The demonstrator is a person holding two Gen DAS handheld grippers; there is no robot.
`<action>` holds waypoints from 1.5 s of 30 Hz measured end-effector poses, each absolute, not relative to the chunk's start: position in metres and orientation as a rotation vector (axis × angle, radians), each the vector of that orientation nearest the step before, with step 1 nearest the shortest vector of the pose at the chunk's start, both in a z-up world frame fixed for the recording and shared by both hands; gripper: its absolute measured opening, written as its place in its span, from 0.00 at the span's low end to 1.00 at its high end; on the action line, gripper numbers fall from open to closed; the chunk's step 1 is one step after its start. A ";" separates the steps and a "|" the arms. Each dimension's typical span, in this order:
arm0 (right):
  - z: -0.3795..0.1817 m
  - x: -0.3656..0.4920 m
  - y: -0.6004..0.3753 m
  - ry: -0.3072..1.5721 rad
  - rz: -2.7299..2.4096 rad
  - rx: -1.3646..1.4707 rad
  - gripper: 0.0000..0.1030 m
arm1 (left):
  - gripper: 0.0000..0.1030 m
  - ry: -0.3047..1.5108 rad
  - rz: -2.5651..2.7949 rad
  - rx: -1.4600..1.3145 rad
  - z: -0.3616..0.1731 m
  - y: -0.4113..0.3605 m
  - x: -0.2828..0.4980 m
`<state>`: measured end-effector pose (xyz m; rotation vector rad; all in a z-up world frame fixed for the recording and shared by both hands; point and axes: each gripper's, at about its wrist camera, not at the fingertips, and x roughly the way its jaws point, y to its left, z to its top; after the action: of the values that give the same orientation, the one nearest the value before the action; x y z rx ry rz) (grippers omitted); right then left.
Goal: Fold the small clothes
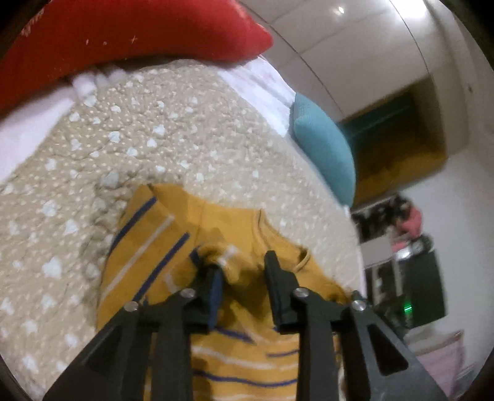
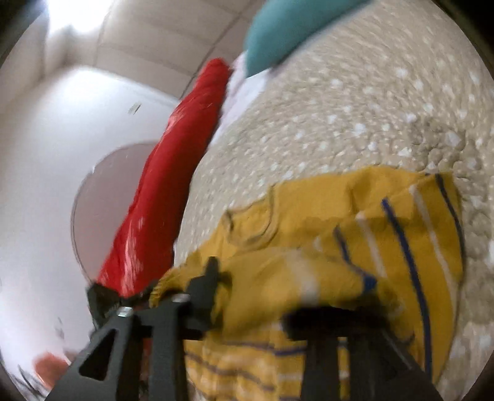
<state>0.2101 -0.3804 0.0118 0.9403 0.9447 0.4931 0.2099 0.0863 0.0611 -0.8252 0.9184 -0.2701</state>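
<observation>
A small mustard-yellow shirt (image 1: 173,234) with blue and white stripes lies on the beige dotted bedspread (image 1: 154,132). In the left wrist view my left gripper (image 1: 240,262) hangs just above the shirt near its neckline, jaws apart, with a bunch of cloth between the fingers but not clamped. In the right wrist view the shirt (image 2: 386,234) is partly folded over and draped across my right gripper (image 2: 271,277). The left finger (image 2: 207,277) shows; the right finger is hidden under the cloth. That view is blurred.
A red pillow (image 1: 129,34) lies at the far end of the bed and a teal cushion (image 1: 324,145) at its right edge. The same red pillow (image 2: 173,185) and teal cushion (image 2: 287,27) show in the right wrist view. Furniture stands beyond the bed edge.
</observation>
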 end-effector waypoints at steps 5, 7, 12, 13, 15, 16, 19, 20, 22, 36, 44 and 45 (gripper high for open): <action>-0.010 0.232 -0.406 0.883 0.436 1.156 0.59 | 0.58 0.836 -0.238 -0.866 0.069 0.104 0.219; -0.009 0.239 -0.409 0.895 0.388 1.121 0.60 | 0.59 0.847 -0.221 -0.841 0.070 0.108 0.220; 0.016 0.232 -0.405 0.905 0.364 0.909 0.60 | 0.62 0.913 -0.209 -0.641 0.071 0.103 0.198; 0.024 0.224 -0.405 0.905 0.370 0.840 0.61 | 0.64 0.918 -0.219 -0.604 0.071 0.101 0.190; 0.034 0.202 -0.408 0.915 0.373 0.729 0.64 | 0.70 0.932 -0.230 -0.542 0.068 0.100 0.171; 0.037 0.191 -0.410 0.921 0.373 0.696 0.65 | 0.72 0.939 -0.239 -0.527 0.065 0.102 0.159; 0.036 0.144 -0.423 0.949 0.368 0.613 0.68 | 0.76 0.971 -0.278 -0.505 0.048 0.103 0.126; 0.033 0.124 -0.426 0.961 0.361 0.587 0.70 | 0.77 0.983 -0.289 -0.490 0.041 0.101 0.114; 0.022 0.096 -0.433 0.971 0.354 0.566 0.71 | 0.77 1.010 -0.327 -0.464 0.026 0.094 0.099; 0.004 0.044 -0.443 1.027 0.167 0.479 0.19 | 0.14 1.008 -0.047 -0.154 0.078 0.102 0.065; 0.043 0.010 -0.433 0.912 0.207 0.429 0.21 | 0.64 0.936 -0.039 -0.240 0.076 0.093 0.033; 0.052 0.009 -0.425 0.893 0.221 0.414 0.21 | 0.66 0.921 -0.038 -0.260 0.076 0.087 0.036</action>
<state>0.0094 -0.4254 0.0515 0.4139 0.8932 0.2209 0.0361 0.0872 0.0756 -0.2598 0.9206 -0.0380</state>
